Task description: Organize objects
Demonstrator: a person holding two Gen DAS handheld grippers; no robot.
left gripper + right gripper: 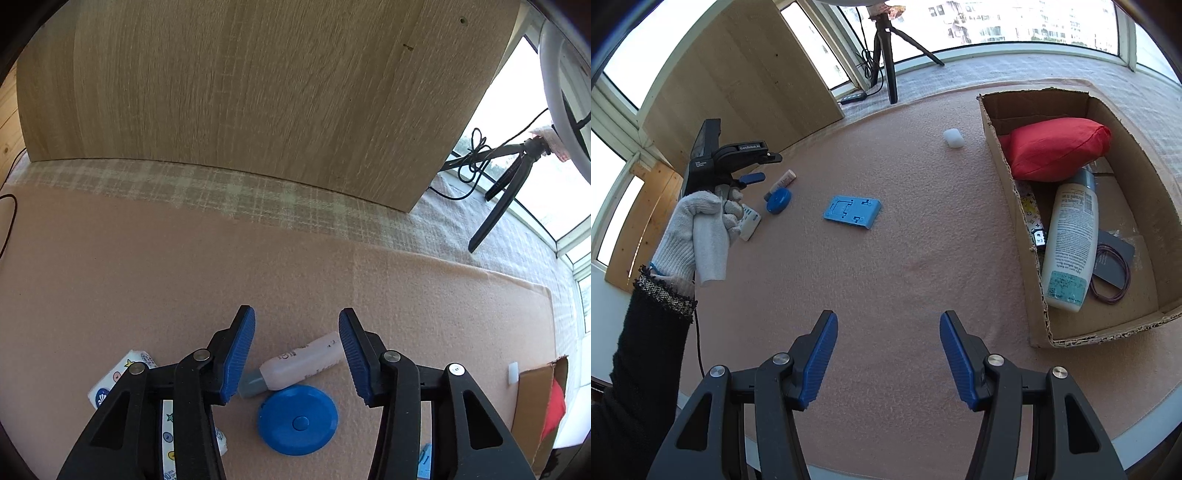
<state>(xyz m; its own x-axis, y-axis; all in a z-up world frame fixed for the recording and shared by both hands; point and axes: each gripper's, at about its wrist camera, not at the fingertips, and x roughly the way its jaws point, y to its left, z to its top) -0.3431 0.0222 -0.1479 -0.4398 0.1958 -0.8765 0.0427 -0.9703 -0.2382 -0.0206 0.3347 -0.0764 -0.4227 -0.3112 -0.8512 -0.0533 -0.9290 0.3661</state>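
We take the blue round disc (pixel 297 420) as our landmark on the desk (pixel 147 266). Just behind it, nearly touching, lies the small pale bottle (pixel 300 361) that we judge to be the next thing to pick up; its long axis runs aslant, grey cap toward the left finger and base toward the right finger. Our left hand-held gripper (pixel 297 356) hangs right over that bottle, pointing steeply down, so the left hand is far the nearer. Its jaws stand partly open with the bottle in the gap between them, and the pads do not appear to press on it, so it holds nothing. Our right hand-held gripper (pixel 888 356) hovers well apart from the disc, half open and empty over bare desk, nearer the cardboard box (pixel 1027 236).
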